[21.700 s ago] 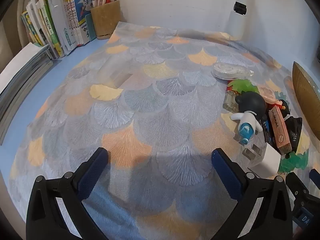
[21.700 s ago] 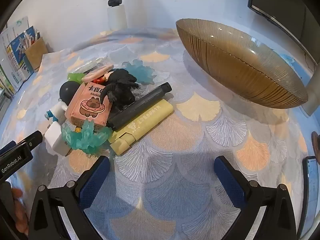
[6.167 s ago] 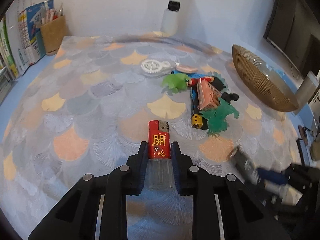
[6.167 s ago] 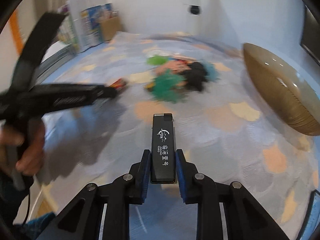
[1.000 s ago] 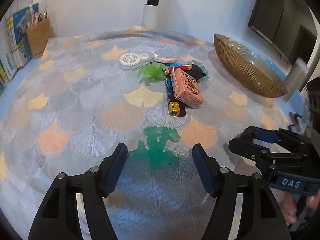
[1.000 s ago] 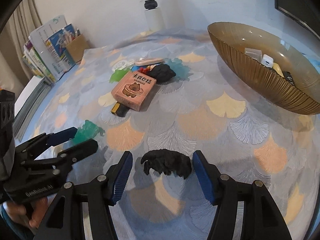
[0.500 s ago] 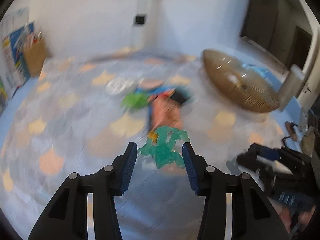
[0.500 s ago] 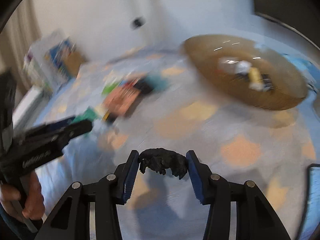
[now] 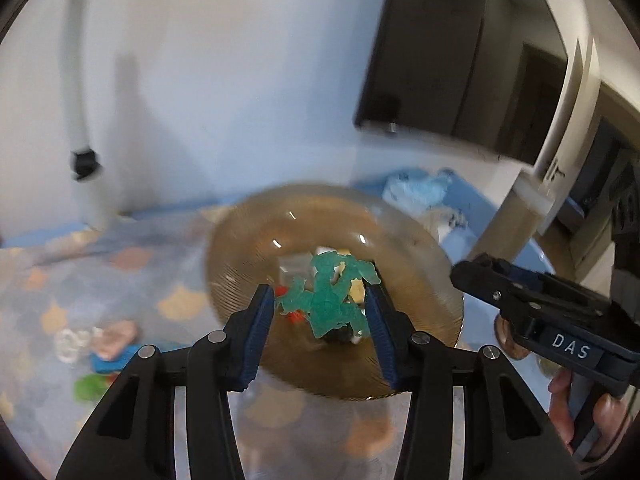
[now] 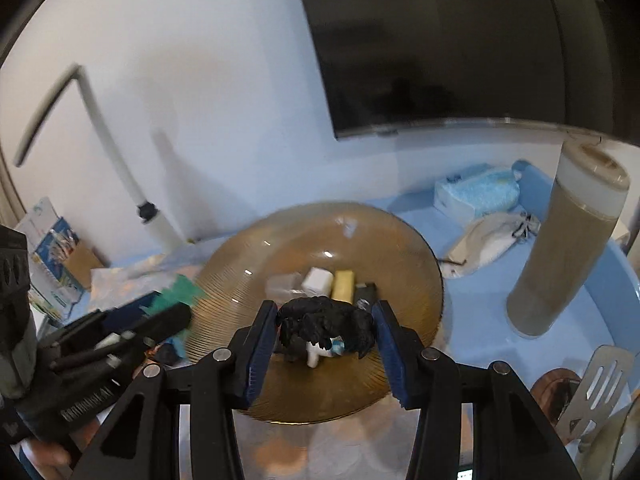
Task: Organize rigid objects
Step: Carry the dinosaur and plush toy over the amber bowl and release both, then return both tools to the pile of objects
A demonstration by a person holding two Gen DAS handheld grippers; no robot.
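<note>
hovering now over bowl (image 9: 240, 280), both toys lifted off cloth.

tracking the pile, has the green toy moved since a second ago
Yes. The green toy, then lying on the patterned cloth, is now clamped in the left gripper and held in front of the amber bowl.

My left gripper (image 9: 320, 300) pinches a translucent green spiky figure (image 9: 328, 296), held off the mat in front of the amber ribbed bowl (image 9: 240, 264). My right gripper (image 10: 325, 322) clamps a black lumpy creature figure (image 10: 324, 320) over the same bowl, which holds a white block (image 10: 318, 282), yellow highlighter (image 10: 344, 284), and black marker (image 10: 365, 292).
</note>
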